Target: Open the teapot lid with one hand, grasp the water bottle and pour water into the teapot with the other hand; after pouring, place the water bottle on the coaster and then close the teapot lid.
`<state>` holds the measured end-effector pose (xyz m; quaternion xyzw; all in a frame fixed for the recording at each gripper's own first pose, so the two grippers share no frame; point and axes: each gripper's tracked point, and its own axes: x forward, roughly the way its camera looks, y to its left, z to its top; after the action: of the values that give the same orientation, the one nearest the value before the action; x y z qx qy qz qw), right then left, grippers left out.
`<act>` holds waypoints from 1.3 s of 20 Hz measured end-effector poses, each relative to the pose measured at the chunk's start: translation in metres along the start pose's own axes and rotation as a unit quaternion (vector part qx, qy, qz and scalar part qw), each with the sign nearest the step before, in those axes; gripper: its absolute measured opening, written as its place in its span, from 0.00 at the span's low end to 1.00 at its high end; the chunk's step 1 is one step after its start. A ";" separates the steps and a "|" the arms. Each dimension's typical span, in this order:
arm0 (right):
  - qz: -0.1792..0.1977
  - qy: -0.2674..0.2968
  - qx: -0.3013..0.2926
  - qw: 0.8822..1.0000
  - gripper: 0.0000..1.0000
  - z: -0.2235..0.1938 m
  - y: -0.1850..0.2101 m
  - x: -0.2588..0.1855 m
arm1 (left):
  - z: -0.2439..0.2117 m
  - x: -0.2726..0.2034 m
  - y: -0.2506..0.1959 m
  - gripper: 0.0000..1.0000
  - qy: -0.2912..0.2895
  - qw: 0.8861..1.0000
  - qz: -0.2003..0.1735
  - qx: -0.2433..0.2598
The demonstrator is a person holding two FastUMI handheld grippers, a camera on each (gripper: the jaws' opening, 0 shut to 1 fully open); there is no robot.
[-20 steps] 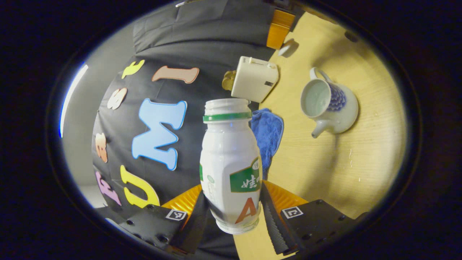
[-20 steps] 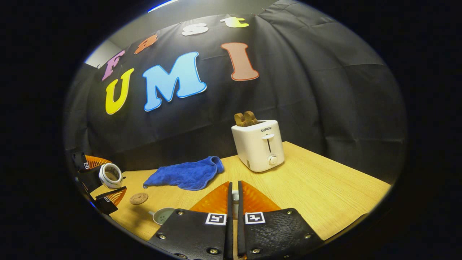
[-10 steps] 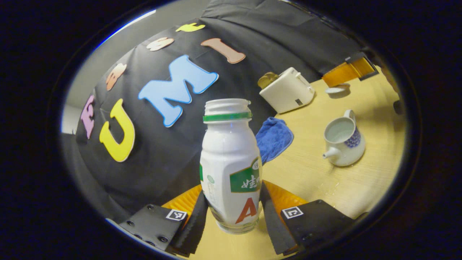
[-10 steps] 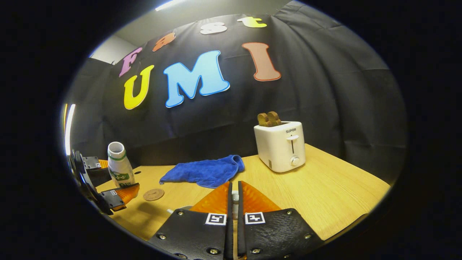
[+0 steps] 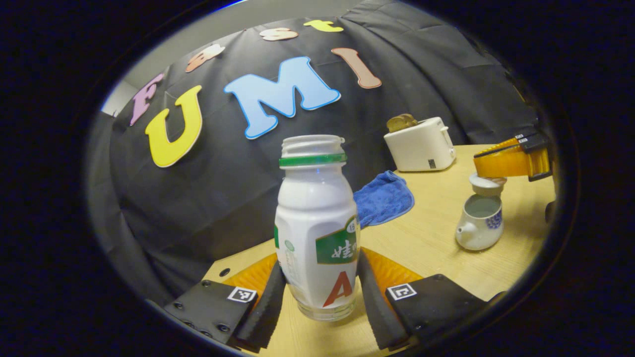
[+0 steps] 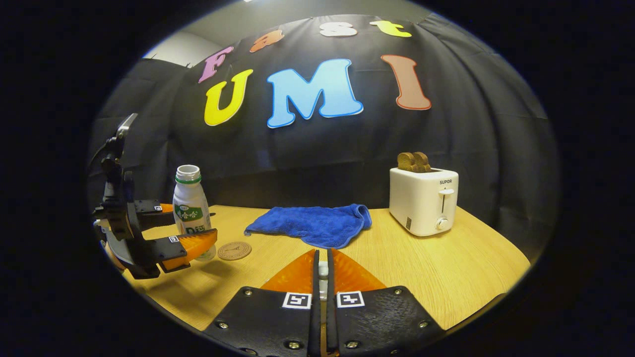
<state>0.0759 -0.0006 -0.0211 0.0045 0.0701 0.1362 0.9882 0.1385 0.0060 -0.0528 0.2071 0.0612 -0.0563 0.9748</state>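
My left gripper [image 5: 317, 270] is shut on the white water bottle [image 5: 317, 223], which stands upright with no cap and a green neck ring. In the right gripper view the bottle [image 6: 191, 213] hangs low over the table, just left of the round brown coaster [image 6: 234, 250], with the left gripper [image 6: 168, 233] around it. The white and blue teapot [image 5: 478, 225] stands open at the right. Just above its mouth hangs the lid [image 5: 487, 182], held by my right gripper [image 5: 483, 171]. That gripper [image 6: 321, 255] is shut on the lid's white knob [image 6: 323, 270].
A blue cloth [image 6: 312, 225] lies crumpled at the back of the wooden table [image 6: 446, 267]. A white toaster [image 6: 424, 201] with bread in it stands at the back right. Black cloth walls the table's far side.
The left gripper has swung the bottle from tilted to upright and carried it away from the teapot to beside the coaster. The right gripper has brought the lid over the teapot's mouth.
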 end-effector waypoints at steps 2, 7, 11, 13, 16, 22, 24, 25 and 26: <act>0.005 0.005 -0.008 1.000 0.04 -0.001 0.006 0.002 | -0.004 -0.003 0.002 0.80 0.000 1.000 -0.003 -0.020; 0.016 0.016 -0.014 1.000 0.04 -0.007 0.015 0.007 | -0.011 -0.007 0.009 0.85 0.004 0.997 -0.007 -0.080; 0.016 0.028 -0.031 0.999 0.04 -0.015 0.021 0.013 | -0.014 -0.010 0.018 0.87 0.003 0.994 -0.004 -0.110; 0.015 0.027 -0.033 0.999 0.05 -0.015 0.020 0.013 | -0.014 -0.012 0.022 0.87 0.001 0.993 0.000 -0.116; 0.012 0.031 -0.033 0.999 0.04 -0.018 0.019 0.013 | -0.016 -0.015 0.032 0.87 -0.001 0.993 0.004 -0.119; 0.007 0.036 -0.031 0.999 0.04 -0.029 0.018 0.014 | -0.015 -0.014 0.034 0.87 -0.006 0.992 0.011 -0.129; 0.003 0.028 -0.040 0.999 0.05 -0.028 0.019 0.013 | -0.015 -0.013 0.035 0.87 -0.008 0.991 0.012 -0.134; -0.002 0.024 -0.044 0.999 0.09 -0.030 0.018 0.014 | -0.013 -0.012 0.037 0.87 -0.010 0.990 0.012 -0.139; -0.016 0.018 -0.052 0.998 0.11 -0.028 0.013 0.014 | -0.012 -0.008 0.040 0.87 -0.012 0.989 0.010 -0.146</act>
<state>0.0820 0.0155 -0.0505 -0.0505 0.0808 0.1237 0.9877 0.1348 0.0476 -0.0469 0.0622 0.0547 -0.0400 0.9958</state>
